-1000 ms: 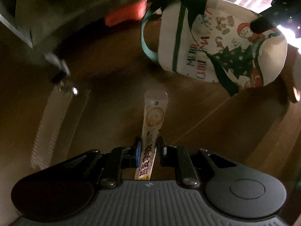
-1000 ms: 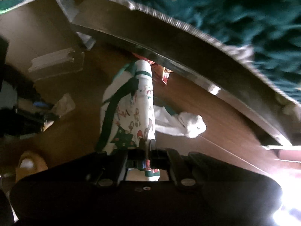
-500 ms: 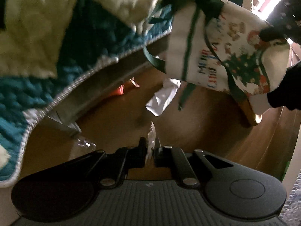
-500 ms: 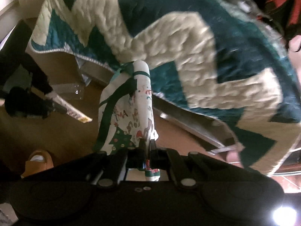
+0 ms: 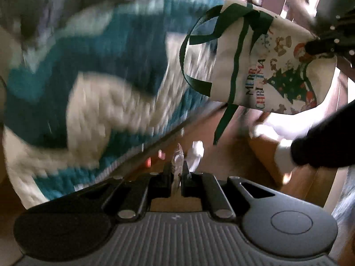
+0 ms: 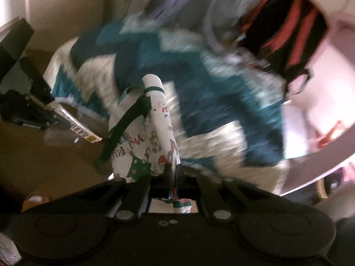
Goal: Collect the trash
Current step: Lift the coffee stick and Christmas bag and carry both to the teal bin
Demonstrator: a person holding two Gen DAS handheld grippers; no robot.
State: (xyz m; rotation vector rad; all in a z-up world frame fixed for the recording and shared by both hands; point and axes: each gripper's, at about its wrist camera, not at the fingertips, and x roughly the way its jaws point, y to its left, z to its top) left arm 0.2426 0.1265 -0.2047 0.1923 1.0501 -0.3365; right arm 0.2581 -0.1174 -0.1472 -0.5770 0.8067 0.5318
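My left gripper (image 5: 177,169) is shut on a thin plastic wrapper (image 5: 176,163), seen edge-on between its pads. From the right wrist view that same wrapper (image 6: 85,133) sticks out of the left gripper (image 6: 55,114) at the left. My right gripper (image 6: 174,171) is shut on the edge of a white Christmas tote bag (image 6: 142,148) with green straps. The bag (image 5: 266,64) hangs high at the right in the left wrist view, with the right gripper (image 5: 317,44) pinching its corner.
A teal and cream quilt (image 5: 93,84) covers a bed that fills the upper left, its edge overhanging brown wooden floor (image 5: 221,161). White crumpled paper (image 5: 197,153) and something red (image 5: 148,160) lie on the floor under the bed edge. A dark sleeve (image 5: 326,144) is at the right.
Both grippers have risen from near the floor to above the bed. The wrapper turned edge-on in the left grip. The bag stays clamped in the right gripper.
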